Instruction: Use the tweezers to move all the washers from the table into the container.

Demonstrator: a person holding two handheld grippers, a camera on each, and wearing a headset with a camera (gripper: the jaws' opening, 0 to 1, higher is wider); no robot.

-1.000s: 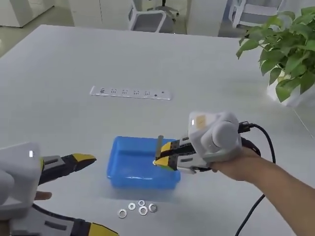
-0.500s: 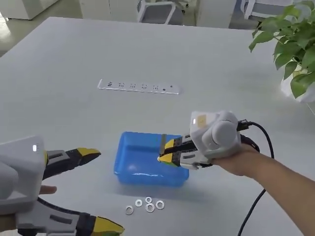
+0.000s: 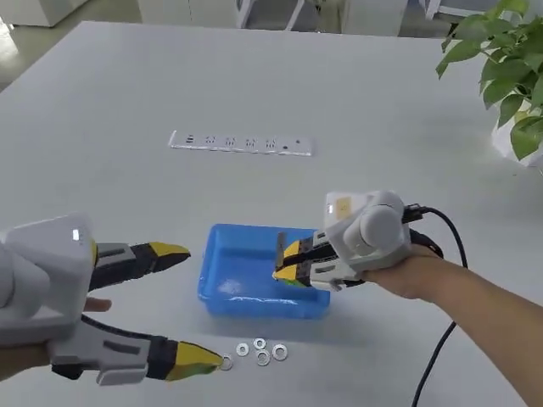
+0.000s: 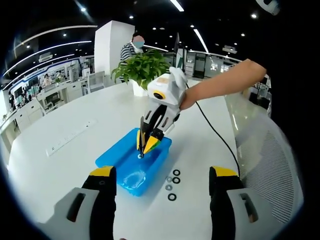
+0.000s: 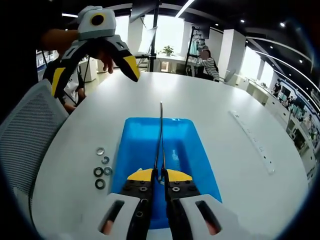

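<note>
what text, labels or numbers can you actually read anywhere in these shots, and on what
No text reads clearly in any view.
Power strip: small marks beside the sockets, too small to read.
Right gripper: a pale lit patch on its housing, blurred, no letters legible.
Blue container, washers, tweezers: no print seen.

Bright glossy blue container (image 3: pixel 254 303). Silvery washers (image 3: pixel 261 349). Grey metal tweezers (image 3: pixel 279 244). Plain pale grey table (image 3: pixel 254 76). White bodies, black jaws and yellow tips on both left hand-held gripper (image 3: pixel 197 307) and right hand-held gripper (image 3: pixel 287 263). White power strip (image 3: pixel 242 142). Green leaves on plant (image 3: pixel 509 59). Black cable (image 3: pixel 439 339). Grey mesh pattern on chair (image 4: pixel 272 165).
</note>
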